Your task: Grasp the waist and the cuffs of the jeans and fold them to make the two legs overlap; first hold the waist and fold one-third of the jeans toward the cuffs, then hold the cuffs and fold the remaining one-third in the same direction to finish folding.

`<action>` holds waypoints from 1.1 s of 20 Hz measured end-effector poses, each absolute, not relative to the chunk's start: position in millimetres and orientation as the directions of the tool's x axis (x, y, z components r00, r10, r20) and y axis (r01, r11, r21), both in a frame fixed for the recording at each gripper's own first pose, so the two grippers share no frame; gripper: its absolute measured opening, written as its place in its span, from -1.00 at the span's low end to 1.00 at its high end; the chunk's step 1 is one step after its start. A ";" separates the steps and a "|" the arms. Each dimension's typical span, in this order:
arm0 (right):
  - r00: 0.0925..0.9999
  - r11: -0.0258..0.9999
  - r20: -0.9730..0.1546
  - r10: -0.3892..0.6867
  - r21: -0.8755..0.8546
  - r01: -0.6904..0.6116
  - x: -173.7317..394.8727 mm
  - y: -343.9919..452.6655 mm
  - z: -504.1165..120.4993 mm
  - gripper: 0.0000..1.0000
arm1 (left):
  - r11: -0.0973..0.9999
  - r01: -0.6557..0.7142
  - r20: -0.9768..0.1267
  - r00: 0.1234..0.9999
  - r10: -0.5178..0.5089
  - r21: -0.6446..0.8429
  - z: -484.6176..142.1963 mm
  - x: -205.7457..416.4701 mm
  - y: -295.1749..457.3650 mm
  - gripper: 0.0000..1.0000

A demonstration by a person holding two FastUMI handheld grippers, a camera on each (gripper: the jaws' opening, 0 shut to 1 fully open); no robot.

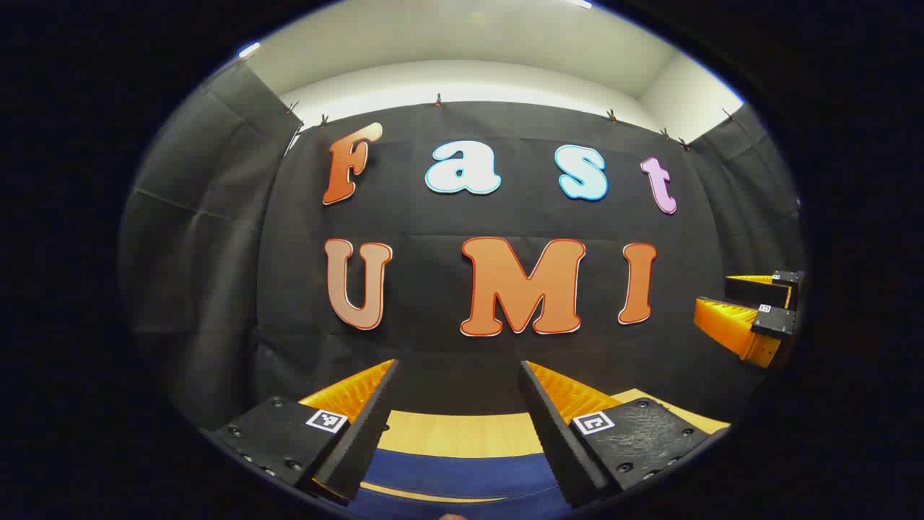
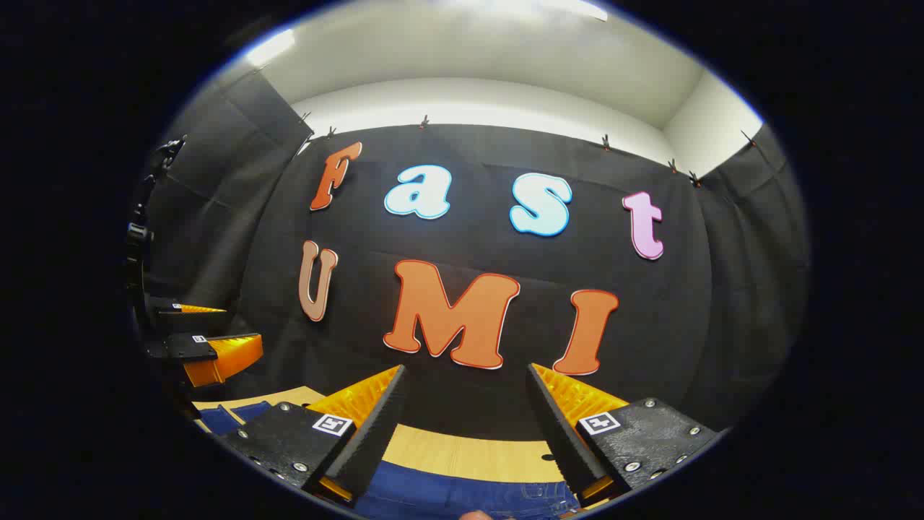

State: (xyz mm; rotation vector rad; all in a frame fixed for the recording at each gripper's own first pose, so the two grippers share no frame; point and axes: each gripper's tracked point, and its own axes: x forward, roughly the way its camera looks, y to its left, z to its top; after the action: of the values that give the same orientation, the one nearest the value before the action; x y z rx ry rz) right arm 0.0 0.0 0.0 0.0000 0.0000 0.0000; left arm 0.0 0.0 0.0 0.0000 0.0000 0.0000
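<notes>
While both cameras look mostly at the black cloth wall (image 1: 447, 354) of the booth, the jeans (image 1: 462, 477) show as no more than a band of dark blue denim along the bottom edge of each view, lying on the pale wooden table (image 1: 455, 433) and cut off by the rim, so neither the waist nor the cuffs can be made out for certain (in the right gripper view a strip with stitching near the lower edge may be the waistband, but it is too cropped to say). In the left gripper view the left gripper (image 1: 458, 426) hangs above the near part of the denim with its two fingers spread wide apart and nothing between them; the table and the blue fabric show through the gap. The right gripper (image 2: 465, 430) stands the same way in its own view, fingers parted and bare, over the jeans and not touching them. Far to the right in the left gripper view the other gripper's orange and black fingers appear side on, partly cut by the edge; likewise the left gripper sits at the far left of the right gripper view, with more blue denim just below it. White wall (image 2: 498, 108) rises above the cloth.
</notes>
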 end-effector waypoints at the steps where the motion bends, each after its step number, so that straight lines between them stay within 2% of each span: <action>1: 1.000 1.000 -0.016 -0.014 0.012 0.015 0.7 -8.4 -7.5 0.93 | 1.000 -0.001 0.000 1.000 0.001 0.016 -2.5 1.2 -3.9 0.90; 3: 0.998 0.999 -0.061 -0.034 0.035 0.036 -2.6 -24.2 -24.5 1.00 | 0.999 0.003 0.015 1.000 -0.003 0.033 0.5 -0.6 -10.3 0.90; 4: 0.996 0.998 -0.083 -0.033 0.054 0.038 -7.1 -26.9 -31.6 0.89 | 0.999 0.020 0.010 1.000 -0.021 0.033 -0.5 -2.2 -16.2 0.93; 5: 0.995 0.997 -0.100 -0.026 0.072 0.033 -12.7 -28.1 -35.9 0.96 | 0.999 0.035 0.003 0.999 -0.035 0.031 -3.0 -5.3 -19.7 0.93; 7: 0.995 0.996 -0.094 -0.037 0.075 0.044 -20.8 -34.3 -31.5 1.00 | 0.999 0.039 0.015 0.999 -0.040 0.032 0.8 -10.5 -16.1 0.96; 10: 0.993 0.995 -0.082 -0.086 0.050 0.090 -28.8 -43.0 -28.9 0.96 | 0.999 0.034 0.042 0.998 -0.035 0.021 9.1 -10.2 -7.5 1.00; 14: 0.988 0.991 -0.088 -0.124 0.045 0.129 -33.3 -40.8 -33.9 0.96 | 0.995 0.094 0.104 0.990 -0.093 -0.012 21.2 -16.2 -4.7 1.00; 16: 0.985 0.990 -0.118 -0.124 0.051 0.131 -33.3 -35.1 -44.4 1.00 | 0.998 0.068 0.088 0.994 -0.068 0.010 10.3 -16.7 6.9 1.00; 22: 0.978 0.986 -0.127 -0.163 -0.003 0.164 -34.6 -27.2 -49.5 0.96 | 0.999 0.020 0.000 1.000 -0.021 0.038 -28.6 -16.4 45.4 1.00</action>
State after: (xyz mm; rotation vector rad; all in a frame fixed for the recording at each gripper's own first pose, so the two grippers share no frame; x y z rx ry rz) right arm -34.6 -27.2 -49.5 0.0079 0.1273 -0.1652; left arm -16.4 45.4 -28.6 0.0383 -0.0006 -0.0205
